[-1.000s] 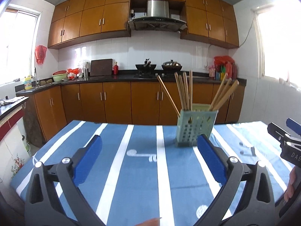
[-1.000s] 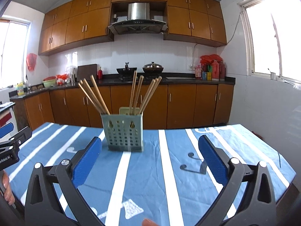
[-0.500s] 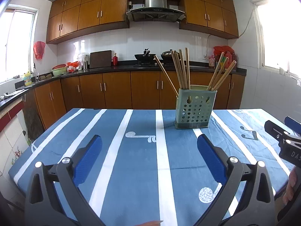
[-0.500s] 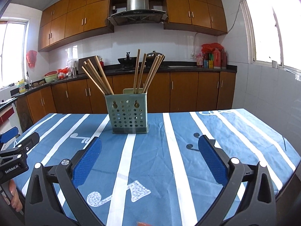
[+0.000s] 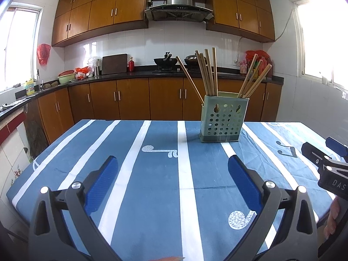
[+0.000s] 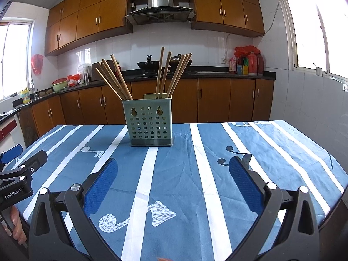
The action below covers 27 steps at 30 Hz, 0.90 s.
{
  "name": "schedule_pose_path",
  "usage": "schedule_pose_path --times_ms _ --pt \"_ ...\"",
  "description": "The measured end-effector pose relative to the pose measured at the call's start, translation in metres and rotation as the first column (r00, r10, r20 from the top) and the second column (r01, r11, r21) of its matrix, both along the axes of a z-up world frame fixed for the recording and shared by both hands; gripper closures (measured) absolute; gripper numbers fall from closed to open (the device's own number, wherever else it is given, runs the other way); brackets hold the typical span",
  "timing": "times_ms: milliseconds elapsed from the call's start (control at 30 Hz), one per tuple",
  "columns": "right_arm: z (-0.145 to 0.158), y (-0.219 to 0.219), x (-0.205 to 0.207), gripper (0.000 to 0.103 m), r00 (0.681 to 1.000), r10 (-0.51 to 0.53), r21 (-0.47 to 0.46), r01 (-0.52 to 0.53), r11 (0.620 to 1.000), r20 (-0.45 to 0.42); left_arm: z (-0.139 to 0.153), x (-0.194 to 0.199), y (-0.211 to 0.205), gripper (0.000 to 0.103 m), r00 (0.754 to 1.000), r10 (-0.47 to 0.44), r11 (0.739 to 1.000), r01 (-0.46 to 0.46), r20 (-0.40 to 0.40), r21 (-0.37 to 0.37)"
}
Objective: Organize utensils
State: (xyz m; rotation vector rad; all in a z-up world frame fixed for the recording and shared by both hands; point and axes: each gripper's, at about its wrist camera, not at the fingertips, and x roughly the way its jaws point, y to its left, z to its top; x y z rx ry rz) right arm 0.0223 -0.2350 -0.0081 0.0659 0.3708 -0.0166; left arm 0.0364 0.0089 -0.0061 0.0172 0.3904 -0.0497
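A pale green perforated utensil holder (image 5: pixel 223 119) (image 6: pixel 150 122) stands upright on the blue striped tablecloth (image 5: pixel 152 174) (image 6: pixel 195 174). Several wooden chopsticks (image 5: pixel 206 74) (image 6: pixel 169 74) lean out of it in two bunches. My left gripper (image 5: pixel 171 180) is open, well short of the holder, with nothing between its blue pads. My right gripper (image 6: pixel 174 178) is open too and holds nothing. Each gripper shows at the edge of the other's view, the right gripper (image 5: pixel 326 165) at the right and the left gripper (image 6: pixel 19 174) at the left, both back from the holder.
Wooden kitchen cabinets (image 5: pixel 134 100) and a dark counter with a stove (image 5: pixel 165 62) and pots run behind the table. Bottles (image 6: pixel 248 63) stand at the counter's right end. Bright windows sit on both sides. A hand (image 6: pixel 18 226) grips the left tool's handle.
Both grippers have drawn back and lifted away from the holder, so more tablecloth shows in front of it. Both stayed open and empty.
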Motion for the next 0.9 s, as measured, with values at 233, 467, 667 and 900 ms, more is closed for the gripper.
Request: schedule_pose_path --times_ms 233,467,667,900 --pt "0.0003 0.0001 -0.0001 0.002 1.000 0.000 -0.001 0.000 1.000 0.001 -0.0010 0.0002 -0.0004 0.004 1.000 0.000 1.000 0.000 -0.002 -0.005" --pt "0.0004 -0.0005 0.0000 0.002 1.000 0.000 0.000 0.000 1.000 0.000 -0.0026 0.0003 -0.0011 0.004 1.000 -0.004 1.000 0.004 -0.005 -0.005" --pt "-0.0001 -0.0005 -0.0004 0.002 1.000 0.001 0.002 -0.001 1.000 0.000 -0.0028 0.0008 -0.0017 0.004 1.000 -0.005 1.000 0.005 -0.005 -0.006" --pt "0.0000 -0.0004 -0.0005 0.002 1.000 0.000 0.004 0.000 1.000 -0.002 -0.0028 0.0008 -0.0023 0.004 1.000 -0.005 1.000 0.004 -0.006 -0.006"
